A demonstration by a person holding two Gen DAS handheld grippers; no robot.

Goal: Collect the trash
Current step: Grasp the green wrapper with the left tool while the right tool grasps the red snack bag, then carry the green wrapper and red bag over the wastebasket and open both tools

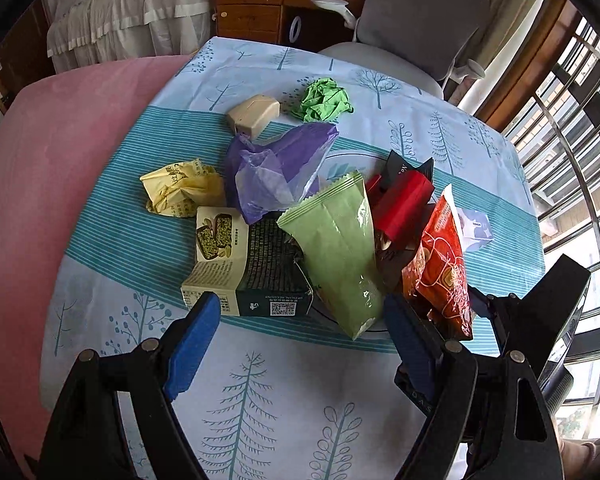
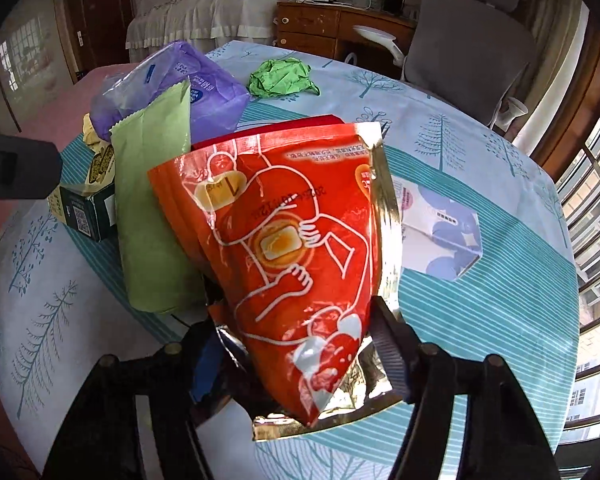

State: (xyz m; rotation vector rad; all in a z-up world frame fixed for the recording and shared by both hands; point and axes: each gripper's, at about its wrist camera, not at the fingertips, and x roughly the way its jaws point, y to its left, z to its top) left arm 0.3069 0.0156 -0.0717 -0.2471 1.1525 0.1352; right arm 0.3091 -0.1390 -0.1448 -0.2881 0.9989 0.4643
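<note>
Black angled arms are filling the lower frame, their round silver screws catching light. The left gripper [image 1: 300,312] is showing blue pads on its fingers [image 1: 192,340]; the right gripper [image 2: 296,360] is showing a ribbed dark pad.

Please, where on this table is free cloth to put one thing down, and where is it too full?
Free: the tree-printed tablecloth nearest the open left gripper, and the far strip behind the crumpled green paper ball. A smaller patch lies beyond the white-and-blue flat packet. Crowded: the middle, where the purple plastic bag, pale green pouch and red foil bag overlap.
</note>
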